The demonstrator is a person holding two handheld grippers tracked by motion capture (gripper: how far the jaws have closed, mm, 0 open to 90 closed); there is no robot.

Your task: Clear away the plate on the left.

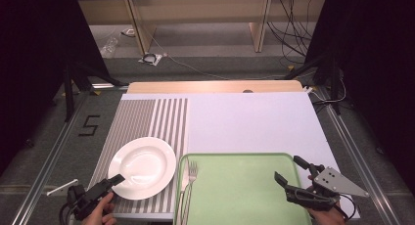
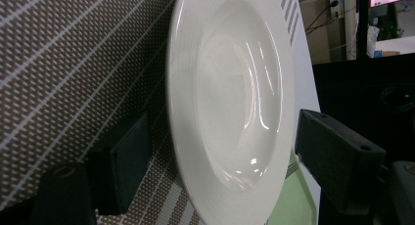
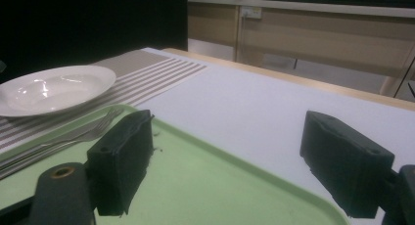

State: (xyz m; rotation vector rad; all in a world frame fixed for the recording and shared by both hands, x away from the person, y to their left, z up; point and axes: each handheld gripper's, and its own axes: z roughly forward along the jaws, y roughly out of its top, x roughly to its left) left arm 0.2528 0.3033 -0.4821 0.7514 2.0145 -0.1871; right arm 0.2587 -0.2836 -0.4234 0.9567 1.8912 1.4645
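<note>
High view first: the white plate (image 1: 142, 167) lies flat on the striped placemat (image 1: 142, 120) at the near left of the table (image 1: 254, 122), and there is nothing on it. Just to its right the green tray (image 1: 244, 191) takes up the near centre, and at the tray's left edge lies a fork (image 1: 191, 178), tines pointing away from the person, with what looks like a second piece of cutlery alongside it, too thin to tell apart. The rest of the tray is bare green.

Down at the bottom left, the left gripper (image 1: 110, 182) comes in low with one jaw tip right at the plate's near rim. Left gripper view, and there it is: the plate (image 2: 230, 98) stands between the two black jaws, which sit wide on either side of the rim, one over the placemat (image 2: 63, 63), the other over by the tray's corner (image 2: 293, 205). Whether the pads touch the rim, I cannot tell.

Over on the right, the right gripper (image 1: 292, 170) hovers above the tray's right half, jaws spread wide and holding nothing. Right gripper view confirms it: open jaws over bare tray (image 3: 205, 181), the fork (image 3: 93, 129) off at the left, the plate (image 3: 54, 88) beyond it.

One bit of writing: a dark figure "5" (image 1: 89, 125) marked on the floor, left of the table.
</note>
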